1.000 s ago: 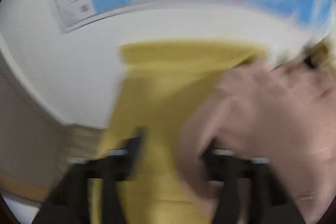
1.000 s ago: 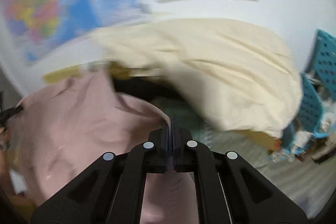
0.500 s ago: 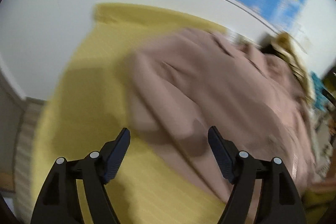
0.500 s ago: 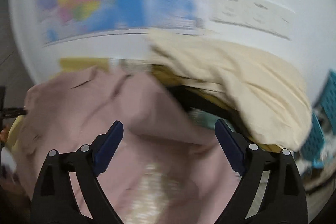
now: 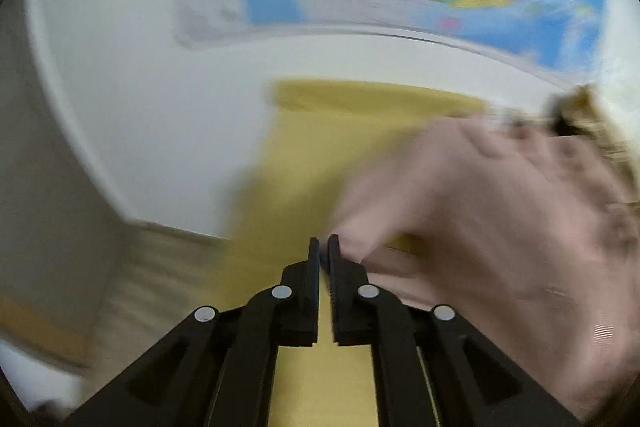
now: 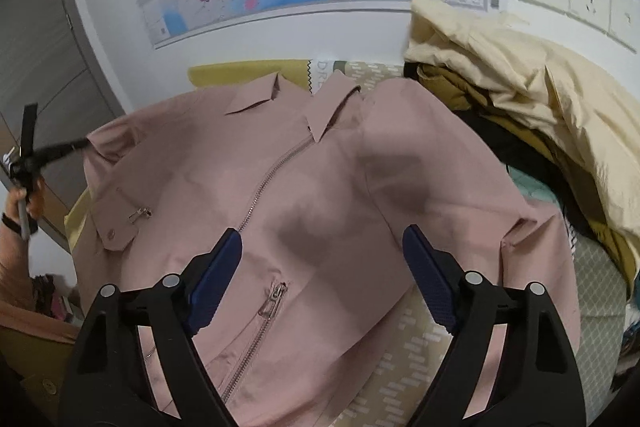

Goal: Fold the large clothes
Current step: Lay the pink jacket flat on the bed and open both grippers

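While the pink jacket (image 6: 320, 187) lies front-up and spread out on the yellow cloth (image 5: 312, 155), zip shut and collar toward the wall, no real fold shows yet, so I'd put the task at its start. Body is fairly flat. The sleeve on the right of the R wrist view looks laid in over the chest (judging by the seam and shadow, not certain). The other shoulder and sleeve sit out at the edge.

R gripper (image 6: 322, 237) hangs over the jacket's lower front w/ jaws wide apart. They have just been opening, then eased in a touch. Nothing is held: the cloth lies below the pads, not pressed.

L gripper (image 5: 324, 247) has just been closing and its jaws are now drawn together w/ only a slit between. The jacket's edge sits right beside the tips. Whether a bit of cloth is nipped I can't tell, since the pic is blurred.

Left to do, as I judge it: bring in both sides and sleeves, then fold bottom up to collar and square it.

More clothes wait in a heap beside the jacket, w/ a cream garment (image 6: 520, 75) on top, so most of the job looks ahead.
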`<state>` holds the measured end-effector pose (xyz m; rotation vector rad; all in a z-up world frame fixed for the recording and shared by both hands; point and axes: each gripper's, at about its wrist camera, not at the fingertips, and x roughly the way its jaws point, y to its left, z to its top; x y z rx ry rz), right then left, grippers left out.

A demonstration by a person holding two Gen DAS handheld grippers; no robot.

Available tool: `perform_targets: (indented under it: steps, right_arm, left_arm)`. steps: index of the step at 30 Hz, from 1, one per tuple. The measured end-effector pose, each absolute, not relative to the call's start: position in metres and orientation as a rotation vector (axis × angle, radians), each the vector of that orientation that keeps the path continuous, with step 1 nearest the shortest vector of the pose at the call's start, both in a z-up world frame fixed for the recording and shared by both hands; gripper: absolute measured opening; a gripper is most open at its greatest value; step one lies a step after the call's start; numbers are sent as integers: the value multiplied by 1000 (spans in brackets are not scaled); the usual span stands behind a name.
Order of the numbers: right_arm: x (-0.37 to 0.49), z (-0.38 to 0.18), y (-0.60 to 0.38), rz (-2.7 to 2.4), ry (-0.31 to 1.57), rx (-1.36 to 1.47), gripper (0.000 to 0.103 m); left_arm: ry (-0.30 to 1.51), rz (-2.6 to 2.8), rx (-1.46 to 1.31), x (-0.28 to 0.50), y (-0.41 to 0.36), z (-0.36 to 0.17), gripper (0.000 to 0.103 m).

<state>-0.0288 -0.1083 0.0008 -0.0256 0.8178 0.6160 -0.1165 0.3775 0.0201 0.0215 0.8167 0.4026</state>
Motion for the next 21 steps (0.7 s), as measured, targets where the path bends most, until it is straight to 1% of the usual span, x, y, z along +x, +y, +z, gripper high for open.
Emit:
perform_targets:
  steps: [3,4,5,7,8,9,10,12,14,16,18,21]
  right_arm:
    - [-24,-11,-113,599,837,-4,82]
    - [-24,-16,-113,591,849,4,82]
    - [-23,-19,-114,584,856,2,82]
    - [-23,-24,-113,571,868,-17,82]
    - [-24,-27,-112,566,873,-23,82]
    - [-24,-28,-113,569,880,-16,82]
    - [-26,-29,-115,577,886,-6,82]
    - [-29,-30,-118,575,885,-1,84]
    - [-33,-32,-122,582,885,18,84]
    - [-36,-36,-126,586,892,46,85]
    - [-37,-40,-127,590,902,65,85]
    - [-39,-46,-128,602,918,86,85]
  left_arm:
    - [857,801,360,-97,387,13,10]
    - [887,854,387,-92,391,7,22]
    - [906,823,323,-91,394,4,26]
    - [905,572,110,-96,387,1,27]
    - [896,463,80,-99,375,-3,30]
    - [893,392,74,-102,364,-6,47]
    - [897,299,68,-106,348,-11,65]
    - [901,224,36,-116,332,-21,76]
    - [942,256,28,-121,320,-40,76]
    - [976,326,36,-124,321,-57,76]
    - [1007,386,-14,-128,327,-74,76]
    - [986,317,-228,-128,345,-84,77]
